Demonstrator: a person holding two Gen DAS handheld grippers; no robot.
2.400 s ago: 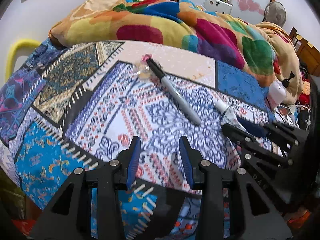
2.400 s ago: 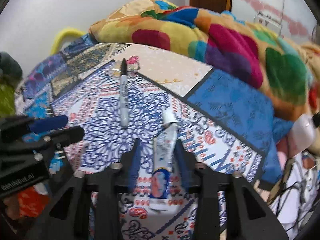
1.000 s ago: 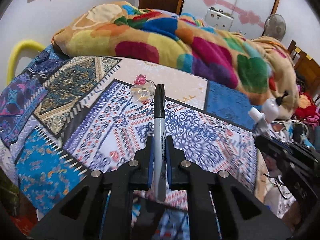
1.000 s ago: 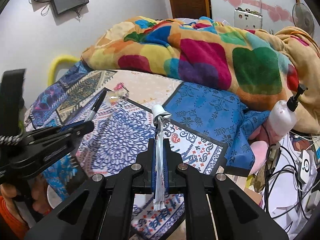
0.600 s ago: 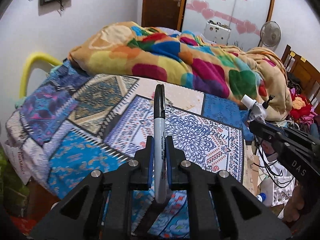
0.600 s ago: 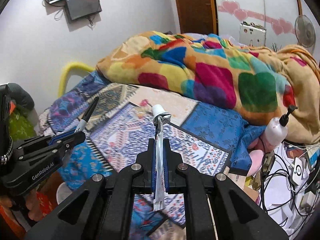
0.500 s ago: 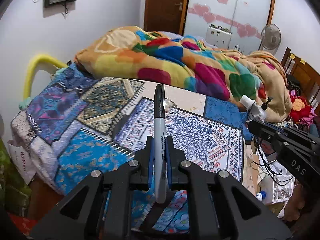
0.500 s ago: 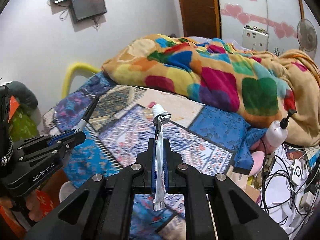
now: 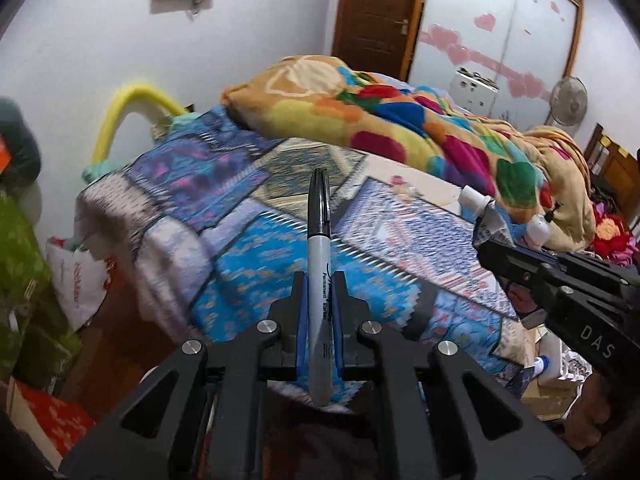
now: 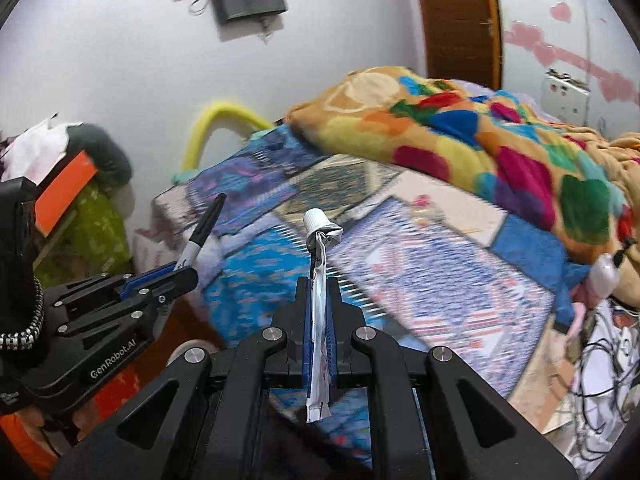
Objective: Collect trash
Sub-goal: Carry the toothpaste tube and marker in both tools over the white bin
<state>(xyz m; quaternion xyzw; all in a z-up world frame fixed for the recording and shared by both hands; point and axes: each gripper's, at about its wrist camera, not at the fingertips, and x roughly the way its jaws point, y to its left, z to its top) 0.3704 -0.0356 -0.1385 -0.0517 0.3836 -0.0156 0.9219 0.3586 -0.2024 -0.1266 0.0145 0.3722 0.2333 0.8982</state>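
Note:
My left gripper (image 9: 319,286) is shut on a grey permanent marker (image 9: 318,264) with a black cap, which stands upright between the pads, lifted off the bed. My right gripper (image 10: 319,292) is shut on a squeezed, flattened white tube (image 10: 319,280) with a white cap at the top. The right gripper with the tube (image 9: 482,216) shows at the right edge of the left wrist view. In the right wrist view the left gripper (image 10: 176,274) and its marker (image 10: 202,228) sit at the left. A small clear wrapper with a pink bit (image 9: 402,186) lies on the patterned bedsheet (image 9: 256,256).
A multicoloured blanket (image 9: 400,120) is heaped at the far side of the bed. A yellow curved tube (image 9: 128,104) stands at the bed's left corner. A white plastic bag (image 9: 80,280) and green cloth (image 9: 20,248) lie on the floor at left. Cables and a pump bottle (image 10: 604,270) are at right.
Both grippers have pulled back and up from the bed with the marker and the tube in them. The bed now looks smaller and farther, and the view has swung toward its left corner.

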